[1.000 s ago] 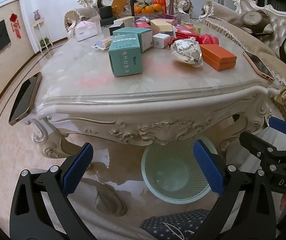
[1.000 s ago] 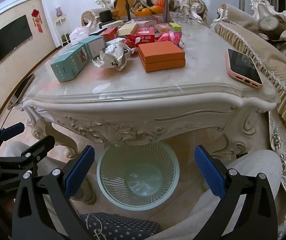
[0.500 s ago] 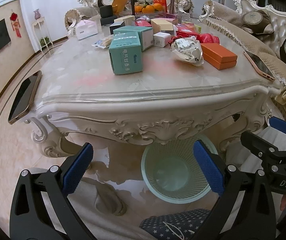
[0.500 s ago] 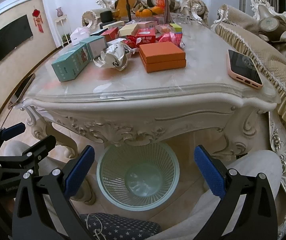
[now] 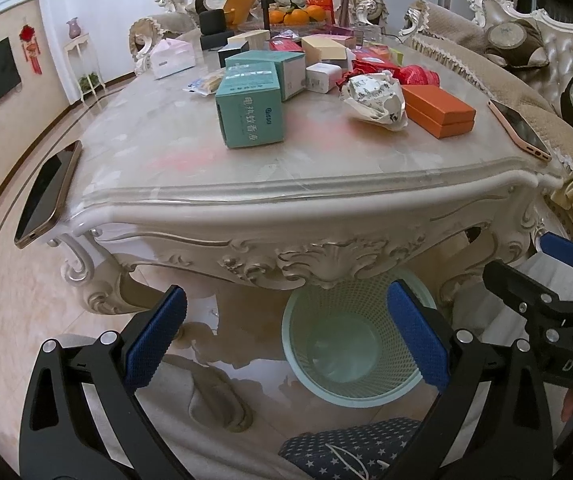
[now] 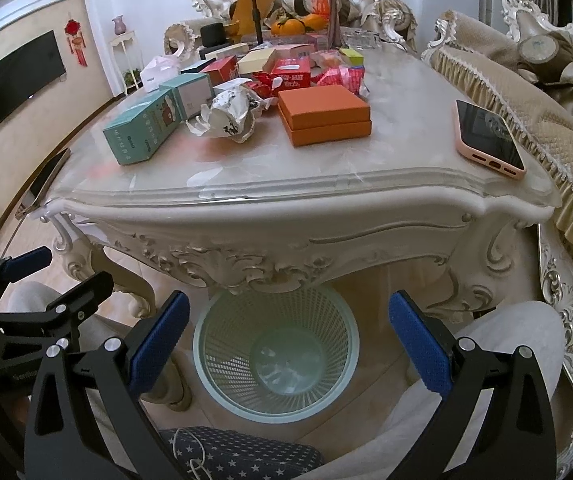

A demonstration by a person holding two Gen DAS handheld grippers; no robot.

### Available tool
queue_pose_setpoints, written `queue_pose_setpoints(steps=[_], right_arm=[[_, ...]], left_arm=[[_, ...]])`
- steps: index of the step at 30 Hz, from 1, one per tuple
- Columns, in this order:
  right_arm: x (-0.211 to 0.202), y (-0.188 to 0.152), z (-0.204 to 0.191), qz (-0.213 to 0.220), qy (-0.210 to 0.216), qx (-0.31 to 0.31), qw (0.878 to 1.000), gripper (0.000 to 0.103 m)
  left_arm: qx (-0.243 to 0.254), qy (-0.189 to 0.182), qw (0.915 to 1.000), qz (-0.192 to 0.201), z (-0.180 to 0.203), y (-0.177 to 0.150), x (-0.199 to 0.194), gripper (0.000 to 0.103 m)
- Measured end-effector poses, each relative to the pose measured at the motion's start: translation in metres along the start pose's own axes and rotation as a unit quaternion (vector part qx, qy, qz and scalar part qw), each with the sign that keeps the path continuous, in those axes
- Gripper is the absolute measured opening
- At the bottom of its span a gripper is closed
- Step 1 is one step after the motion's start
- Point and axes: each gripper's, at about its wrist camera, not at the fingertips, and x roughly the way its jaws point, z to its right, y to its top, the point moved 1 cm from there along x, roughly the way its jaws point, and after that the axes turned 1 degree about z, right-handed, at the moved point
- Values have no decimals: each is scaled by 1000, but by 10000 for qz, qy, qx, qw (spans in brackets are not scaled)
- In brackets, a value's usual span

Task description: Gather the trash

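both my tongs spread wide, holding nothing

my left gripper (image 5: 284, 334) and right gripper (image 6: 288, 338) hang over the mesh wastebasket (image 6: 274, 354) under the table (image 6: 286, 216); crumpled paper (image 6: 228, 118) sits between teal box (image 6: 142, 130) and orange box (image 6: 324, 118).

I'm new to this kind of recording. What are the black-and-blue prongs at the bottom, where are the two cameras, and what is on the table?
No robot: a person holds two handheld grippers, each carrying a fisheye camera looking along its fingers. The left gripper and right gripper are both open, holding nothing. Each view also catches the other gripper at its edge. On the marble table lie a crumpled paper wrapper, a teal box, an orange box, a pink phone and more boxes. A mesh wastebasket stands on the floor below.
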Motion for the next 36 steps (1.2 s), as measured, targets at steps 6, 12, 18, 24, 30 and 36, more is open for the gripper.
queue_pose_setpoints(steps=[6, 12, 18, 24, 30, 36], right_arm=[[-3, -1, -3, 32, 21, -58, 10000, 96], [-2, -1, 0, 6, 6, -12, 10000, 96], [-1, -1, -2, 7, 34, -55, 10000, 96], [-13, 19, 4, 651, 192, -254, 9974, 96], [-9, 75, 25, 1237, 196, -318, 9916, 96], [36, 108, 39, 966, 56, -477, 9942, 96]], left_arm=[[2, 25, 10000, 37, 0, 0, -2, 97], [32, 22, 10000, -9, 3, -1, 2, 97], [7, 20, 10000, -27, 2, -2, 2, 97], [-66, 321, 9981, 516, -5, 7, -7, 97], [-477, 490, 9919, 1074, -27, 58, 12, 97], [-492, 633, 9902, 1147, -23, 103, 44, 97]])
